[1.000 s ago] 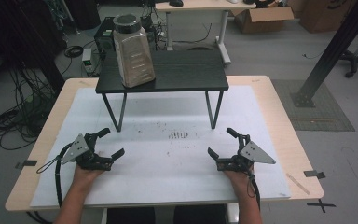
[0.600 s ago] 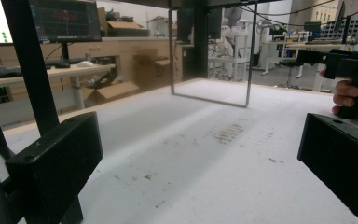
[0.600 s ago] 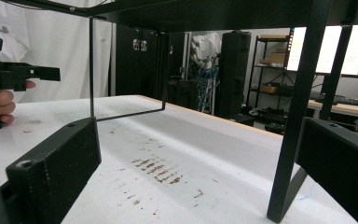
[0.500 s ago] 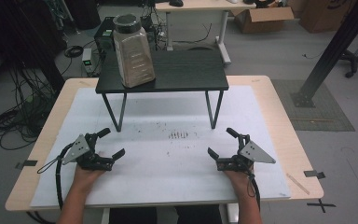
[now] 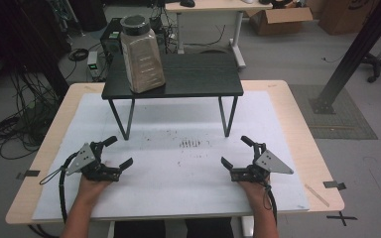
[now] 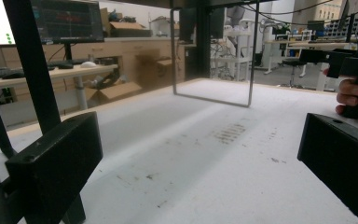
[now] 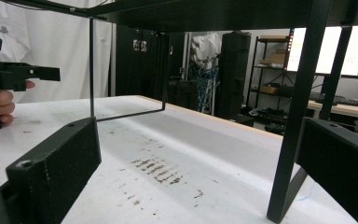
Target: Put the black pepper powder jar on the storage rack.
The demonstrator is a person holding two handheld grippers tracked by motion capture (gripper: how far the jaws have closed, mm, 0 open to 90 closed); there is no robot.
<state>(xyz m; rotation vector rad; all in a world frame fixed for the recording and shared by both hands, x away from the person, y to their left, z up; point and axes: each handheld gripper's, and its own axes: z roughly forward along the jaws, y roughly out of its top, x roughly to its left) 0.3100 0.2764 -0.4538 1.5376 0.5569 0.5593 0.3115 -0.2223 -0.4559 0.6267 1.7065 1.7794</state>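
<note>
High view: both hand-held grippers (image 5: 118, 151) (image 5: 234, 151) gape wide, empty — forearms cut off below.

Grey floor (image 5: 287, 54) with tangled cables (image 5: 15, 129) (left side); a desk (image 5: 213, 6) and cardboard boxes (image 5: 283, 14) behind.

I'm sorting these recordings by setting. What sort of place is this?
Most likely a lab or workshop. Loose black cables lie on the grey floor, brown cardboard boxes sit beside a light wooden desk, and a lit computer monitor stands on a workbench behind the white-topped table.
</note>
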